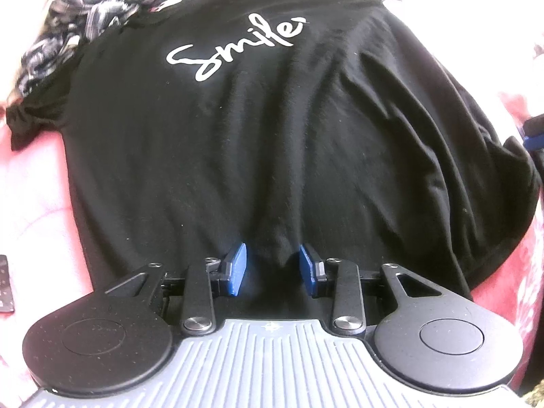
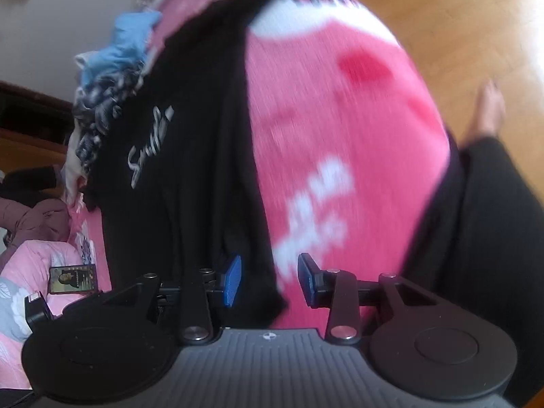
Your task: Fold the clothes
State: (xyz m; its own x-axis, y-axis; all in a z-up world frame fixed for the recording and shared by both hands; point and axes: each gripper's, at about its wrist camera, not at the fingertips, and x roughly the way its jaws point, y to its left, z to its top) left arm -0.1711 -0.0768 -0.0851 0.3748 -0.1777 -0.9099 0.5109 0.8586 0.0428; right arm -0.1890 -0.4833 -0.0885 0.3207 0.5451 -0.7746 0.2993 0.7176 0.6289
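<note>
A black T-shirt (image 1: 272, 136) with a white "Smile" print (image 1: 234, 44) lies spread front-up on a pink blanket (image 1: 37, 197). My left gripper (image 1: 272, 268) is at the shirt's near hem, open, with a small hump of black cloth between its blue pads (image 1: 238, 268). In the blurred right wrist view the same shirt (image 2: 190, 170) runs away along the blanket (image 2: 340, 119). My right gripper (image 2: 268, 280) is open at the shirt's side edge. A corner of black cloth lies between its fingers and nothing is pinched.
A heap of patterned clothes (image 1: 85, 27) and a blue garment (image 2: 132, 40) lie beyond the shirt's collar. A dark phone (image 1: 5, 285) and a card (image 2: 71, 278) rest on the bedding. A person's foot (image 2: 486, 112) and black trouser leg (image 2: 482, 238) stand on the wooden floor (image 2: 442, 17).
</note>
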